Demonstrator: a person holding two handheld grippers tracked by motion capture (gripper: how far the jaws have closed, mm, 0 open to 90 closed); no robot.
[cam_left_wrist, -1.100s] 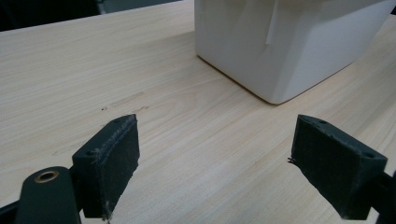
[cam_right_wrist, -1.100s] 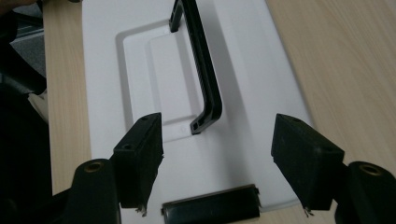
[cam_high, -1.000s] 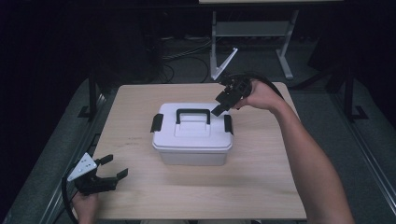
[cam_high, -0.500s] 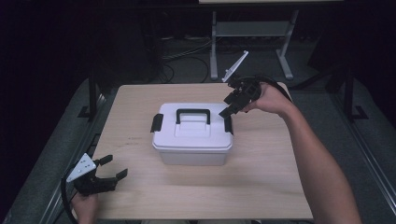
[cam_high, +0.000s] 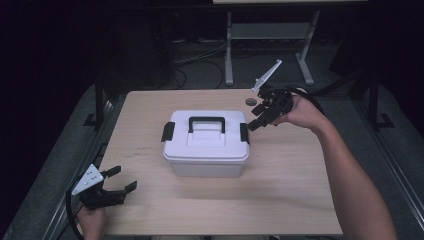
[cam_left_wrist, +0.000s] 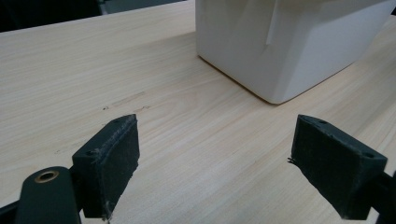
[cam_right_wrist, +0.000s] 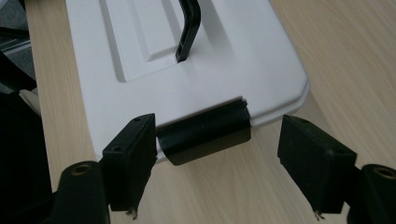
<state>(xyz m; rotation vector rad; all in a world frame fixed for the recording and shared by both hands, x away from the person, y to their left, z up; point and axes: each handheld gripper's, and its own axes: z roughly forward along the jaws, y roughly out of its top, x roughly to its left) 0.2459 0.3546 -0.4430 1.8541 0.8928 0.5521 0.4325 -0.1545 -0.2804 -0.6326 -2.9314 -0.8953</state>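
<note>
A white plastic box (cam_high: 206, 145) with a black handle (cam_high: 206, 121) and a black latch at each end stands in the middle of the wooden table (cam_high: 300, 200). My right gripper (cam_high: 254, 120) hovers open just off the box's right end, beside the right latch (cam_high: 244, 133). In the right gripper view the latch (cam_right_wrist: 205, 133) lies between and just beyond the open jaws of that gripper (cam_right_wrist: 219, 144), untouched, with the lid (cam_right_wrist: 140, 37) and handle (cam_right_wrist: 189, 23) behind. My left gripper (cam_high: 123, 178) rests open at the near left corner; its own view shows the gripper (cam_left_wrist: 215, 154) empty and the box (cam_left_wrist: 289, 51) ahead.
A small dark round mark or disc (cam_high: 251, 101) sits on the table behind the right gripper. A metal stand (cam_high: 265, 35) and cables lie on the floor beyond the far edge. Bare wood surrounds the box on all sides.
The right gripper has moved from over the lid's back right corner outward to the right, past the box's end, and now sits slightly lower beside the right latch. The left gripper has stayed put.
</note>
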